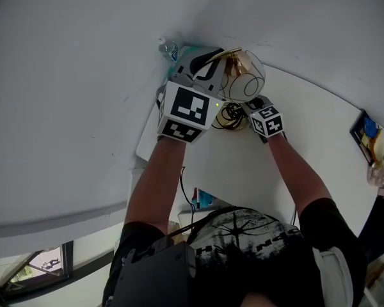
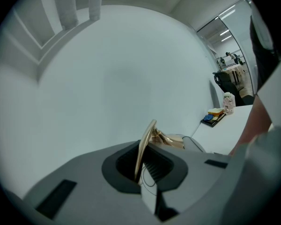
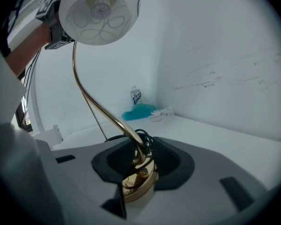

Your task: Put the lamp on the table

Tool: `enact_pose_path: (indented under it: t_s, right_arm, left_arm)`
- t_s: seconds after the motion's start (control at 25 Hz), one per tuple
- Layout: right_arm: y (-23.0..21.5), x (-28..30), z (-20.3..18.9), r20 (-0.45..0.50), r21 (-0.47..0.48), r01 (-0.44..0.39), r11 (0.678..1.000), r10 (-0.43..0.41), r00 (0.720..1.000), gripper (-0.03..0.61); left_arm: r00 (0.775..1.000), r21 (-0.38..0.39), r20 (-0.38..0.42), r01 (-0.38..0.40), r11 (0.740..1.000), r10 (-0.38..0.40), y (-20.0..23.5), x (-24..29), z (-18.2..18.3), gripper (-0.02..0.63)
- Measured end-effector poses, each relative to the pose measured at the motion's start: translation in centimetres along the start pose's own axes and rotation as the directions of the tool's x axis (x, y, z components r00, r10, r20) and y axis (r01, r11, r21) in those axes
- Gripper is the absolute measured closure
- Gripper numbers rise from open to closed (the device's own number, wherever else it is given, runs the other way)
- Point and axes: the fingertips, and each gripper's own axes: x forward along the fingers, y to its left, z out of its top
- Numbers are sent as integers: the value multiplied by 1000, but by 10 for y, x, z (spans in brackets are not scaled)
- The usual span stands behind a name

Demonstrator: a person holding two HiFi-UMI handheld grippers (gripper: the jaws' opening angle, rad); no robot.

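The lamp has a thin curved gold stem (image 3: 91, 102), a round gold base (image 3: 139, 185) and a white globe shade (image 3: 100, 11). In the head view the shade (image 1: 246, 78) hangs over the far corner of the white table (image 1: 313, 152). My left gripper (image 2: 143, 172) is shut on the upper stem (image 2: 146, 142), just under the shade; it shows in the head view (image 1: 208, 69) too. The right gripper (image 3: 133, 196) stands open, low at the table, with the gold base and a black coiled cord (image 1: 230, 115) between its jaws.
A water bottle (image 3: 136, 97) and a teal cloth (image 3: 138, 111) lie in the table's far corner, against the two white walls. A stack of colourful books (image 1: 369, 136) and a small jar (image 2: 228, 102) sit at the table's far end.
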Motion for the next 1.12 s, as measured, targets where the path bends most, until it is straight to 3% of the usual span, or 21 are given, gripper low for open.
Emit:
enact_pose_path:
  t_s: [0.28, 0.36, 0.64, 0.8, 0.92, 1.12]
  right_arm:
    - [7, -9, -3, -8, 9, -11, 1000, 11, 1000, 416]
    - [8, -12, -5, -15, 3, -12, 1000, 12, 1000, 411]
    - [13, -32, -7, -16, 16, -7, 1000, 7, 1000, 408]
    - [17, -49, -4, -8, 3, -8, 1000, 8, 1000, 408]
    - [20, -66, -1, 3, -6, -8, 1000, 8, 1000, 408]
    - [23, -97, -4, 0, -27, -6, 1000, 6, 1000, 408]
  left_arm:
    - [998, 82, -31, -50, 995, 53, -1, -4, -3, 593]
    - [997, 91, -41, -59, 994, 63, -1, -7, -3, 557]
    - [993, 65, -77, -85, 994, 90, -7, -25, -9, 462]
    - [992, 6, -71, -106, 994, 106, -10, -32, -8, 425]
    - [987, -22, -74, -144, 989, 142, -9, -40, -7, 420]
    - [980, 0, -91, -175, 985, 174, -20, -50, -3, 417]
